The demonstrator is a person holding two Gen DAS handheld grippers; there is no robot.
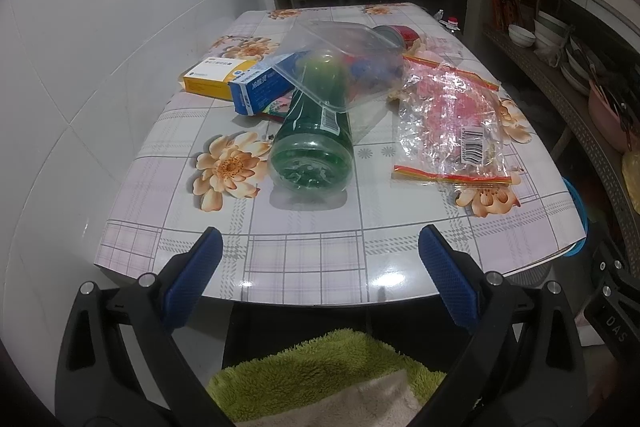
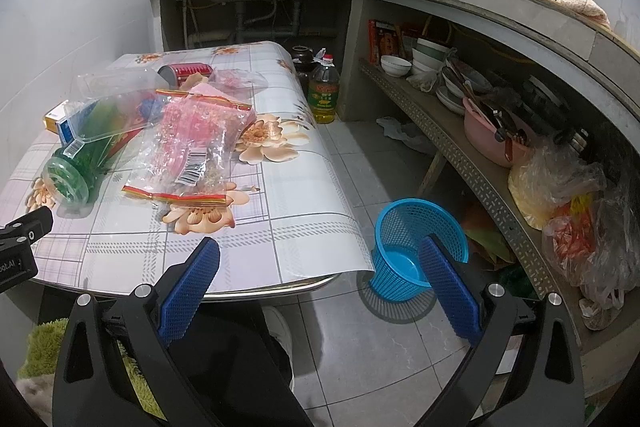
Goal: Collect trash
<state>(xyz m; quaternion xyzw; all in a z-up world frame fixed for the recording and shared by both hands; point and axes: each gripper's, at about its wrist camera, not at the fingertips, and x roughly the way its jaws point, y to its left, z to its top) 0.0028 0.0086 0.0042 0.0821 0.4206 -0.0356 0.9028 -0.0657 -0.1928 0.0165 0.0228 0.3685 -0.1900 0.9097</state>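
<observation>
left gripper (image 1: pixel 320 247): jaws wide apart, empty | right gripper (image 2: pixel 320 259): jaws wide apart, empty

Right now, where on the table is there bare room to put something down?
The near strip of the table is bare, between its front edge and the green bottle. The right edge beside the crinkly zip bag is open too. The middle and far left are crowded with boxes and a clear container.
</observation>
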